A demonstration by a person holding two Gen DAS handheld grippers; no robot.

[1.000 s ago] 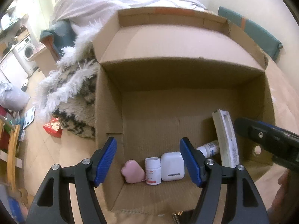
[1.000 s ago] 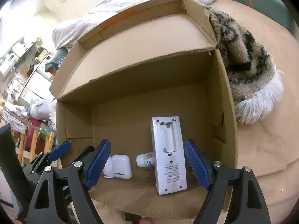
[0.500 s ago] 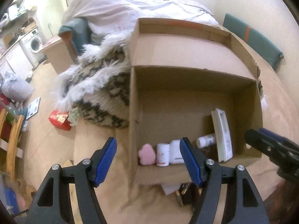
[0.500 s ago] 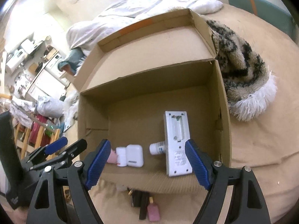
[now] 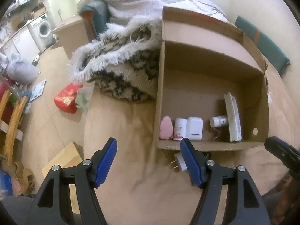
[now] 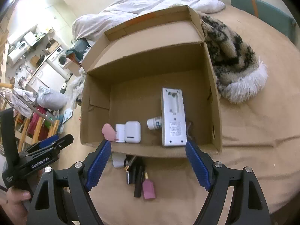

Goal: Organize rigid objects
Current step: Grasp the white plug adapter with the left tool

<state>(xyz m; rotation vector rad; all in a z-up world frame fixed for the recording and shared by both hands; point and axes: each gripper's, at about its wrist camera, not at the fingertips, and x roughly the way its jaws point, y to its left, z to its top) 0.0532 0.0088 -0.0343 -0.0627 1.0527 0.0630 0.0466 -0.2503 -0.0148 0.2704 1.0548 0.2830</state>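
A cardboard box (image 6: 215, 97) lies open on the tan bed cover. Along its near wall sit a pink heart-shaped case (image 6: 108, 131), a small white bottle (image 6: 120, 133), a white earbud case (image 6: 132, 132), a second white bottle lying on its side (image 6: 154, 123) and a white remote, back side up (image 6: 173, 120). In front of the box lie a white plug (image 5: 179, 163), black items (image 6: 136, 172) and a small pink bottle (image 6: 148, 188). My left gripper (image 5: 150, 161) and my right gripper (image 6: 148, 164) both hover open and empty before the box.
A furry patterned blanket (image 6: 232, 56) lies beside the box, with a white duvet (image 6: 150, 1) behind. A teal headboard (image 6: 262, 7) lines the far edge. Off the bed's left side are a red packet (image 5: 66, 97), a wooden chair (image 5: 11, 116) and a washing machine (image 5: 44, 30).
Both grippers have drawn back from the box and risen, still open. The box looks smaller, and the plug, black items and pink bottle in front of it have come into view.
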